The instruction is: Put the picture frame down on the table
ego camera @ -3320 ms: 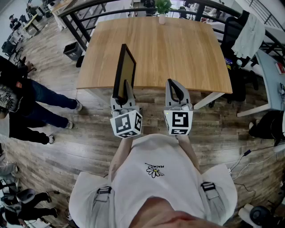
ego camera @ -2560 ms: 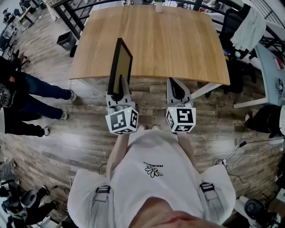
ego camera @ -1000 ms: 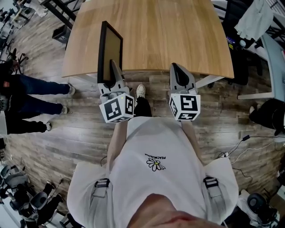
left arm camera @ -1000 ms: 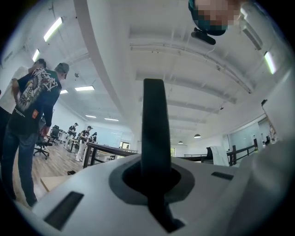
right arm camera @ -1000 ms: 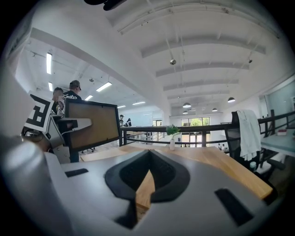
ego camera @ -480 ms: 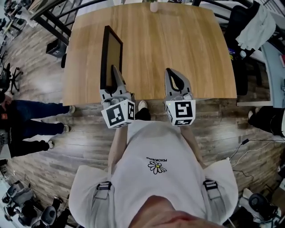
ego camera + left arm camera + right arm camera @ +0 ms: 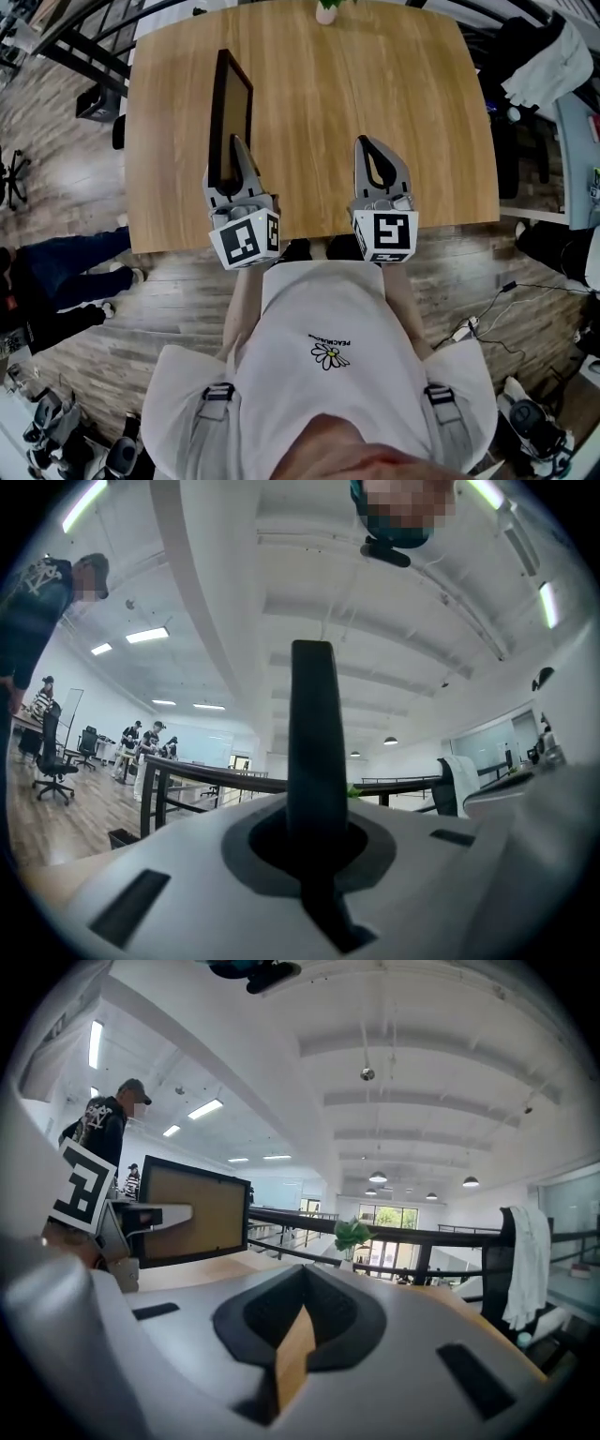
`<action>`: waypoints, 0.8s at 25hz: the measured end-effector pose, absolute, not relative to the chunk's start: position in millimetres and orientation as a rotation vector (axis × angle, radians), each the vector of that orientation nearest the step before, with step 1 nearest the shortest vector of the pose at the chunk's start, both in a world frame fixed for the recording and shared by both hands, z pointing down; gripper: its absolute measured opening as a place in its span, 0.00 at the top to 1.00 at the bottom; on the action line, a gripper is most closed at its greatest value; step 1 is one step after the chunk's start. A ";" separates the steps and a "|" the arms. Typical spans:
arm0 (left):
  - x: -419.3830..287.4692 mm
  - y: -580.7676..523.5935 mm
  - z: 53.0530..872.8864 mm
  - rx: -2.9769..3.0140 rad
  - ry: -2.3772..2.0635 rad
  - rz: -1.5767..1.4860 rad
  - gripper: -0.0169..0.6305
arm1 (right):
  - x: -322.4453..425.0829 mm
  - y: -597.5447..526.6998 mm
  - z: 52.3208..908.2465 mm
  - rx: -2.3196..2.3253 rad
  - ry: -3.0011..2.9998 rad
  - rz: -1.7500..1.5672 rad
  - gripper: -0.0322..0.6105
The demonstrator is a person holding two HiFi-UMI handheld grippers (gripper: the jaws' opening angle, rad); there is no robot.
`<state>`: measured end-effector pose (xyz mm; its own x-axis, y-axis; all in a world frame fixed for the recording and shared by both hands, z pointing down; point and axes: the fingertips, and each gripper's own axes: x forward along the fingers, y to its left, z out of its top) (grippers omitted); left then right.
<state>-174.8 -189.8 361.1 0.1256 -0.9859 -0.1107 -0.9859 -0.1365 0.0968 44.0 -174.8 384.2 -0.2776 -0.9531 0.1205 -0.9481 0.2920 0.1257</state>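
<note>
The picture frame [image 7: 228, 112], black-rimmed with a tan panel, stands upright on edge above the left part of the wooden table [image 7: 412, 103]. My left gripper [image 7: 234, 142] is shut on its near edge. In the left gripper view the frame [image 7: 311, 724] shows as a dark vertical bar rising from between the jaws. My right gripper [image 7: 368, 142] hovers over the table's near middle, shut with nothing in it. The right gripper view has the frame [image 7: 192, 1208] at left, held by the left gripper [image 7: 141, 1215], and the right gripper [image 7: 292, 1358] closed in the foreground.
A small potted plant [image 7: 326, 9] stands at the table's far edge. A black railing [image 7: 375, 1237] runs behind the table. A chair draped with a white cloth [image 7: 553, 56] is at the right. A person's legs [image 7: 56, 277] are on the floor at left.
The person has stepped up to the table. Both grippers, earlier over the floor in front of it, are now above the tabletop, and the frame came forward with the left one.
</note>
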 end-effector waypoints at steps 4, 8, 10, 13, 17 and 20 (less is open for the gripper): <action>-167.9 -205.8 372.0 -2.317 2.112 0.195 0.94 | 64.7 -194.5 381.6 1.799 -2.360 -0.078 0.93; -156.9 -206.7 362.9 -2.281 2.099 0.184 0.94 | 69.8 -202.5 377.8 1.778 -2.395 -0.085 0.93; -153.3 -207.6 357.6 -2.261 2.094 0.185 0.94 | 70.4 -209.2 376.1 1.762 -2.408 -0.091 0.93; -149.7 -206.3 355.5 -2.260 2.117 0.195 0.94 | 70.7 -217.5 375.9 1.734 -2.432 -0.078 0.93; -145.6 -202.7 357.8 -2.255 2.119 0.160 0.94 | 68.8 -223.2 379.1 1.717 -2.450 -0.060 0.93; -146.2 -202.2 358.7 -2.246 2.118 0.135 0.94 | 64.5 -224.6 380.4 1.699 -2.461 -0.052 0.93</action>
<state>-146.2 -202.2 358.7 0.0572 -0.9935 -0.0983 -0.9980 -0.0597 0.0226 64.5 -224.6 380.4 -0.3470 -0.9321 0.1037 -0.9269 0.3577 0.1134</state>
